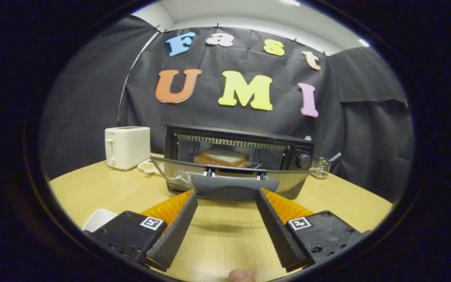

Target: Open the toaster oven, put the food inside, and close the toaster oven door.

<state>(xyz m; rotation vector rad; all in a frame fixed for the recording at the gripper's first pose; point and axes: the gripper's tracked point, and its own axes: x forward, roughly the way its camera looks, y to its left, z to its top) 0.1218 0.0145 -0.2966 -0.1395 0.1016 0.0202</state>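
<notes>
A light wooden table spread across the lower half of the frame. At its centre stood the black toaster oven, its glass door hinged down and hanging partly open toward the camera, with a dark curved handle along the door's front edge. Inside, on the rack, lay a slice of toasted sandwich bread, brown at the crust and pale on top, left of the oven's middle. A round black knob sat on the oven's right panel.

To the left of the oven, in the middle left of the frame, stood a white slot toaster, and between the two a small white dish of something grainy. To the right of the oven sat a small clear glass holder with a utensil handle poking out. A white rounded object showed at the lower left, beside the left finger's mount.

The gripper had its fingers spread wide apart, holding nothing; their tips reached just to the door handle, one at each end, so the lowered door lay directly across the way to the bread.
</notes>
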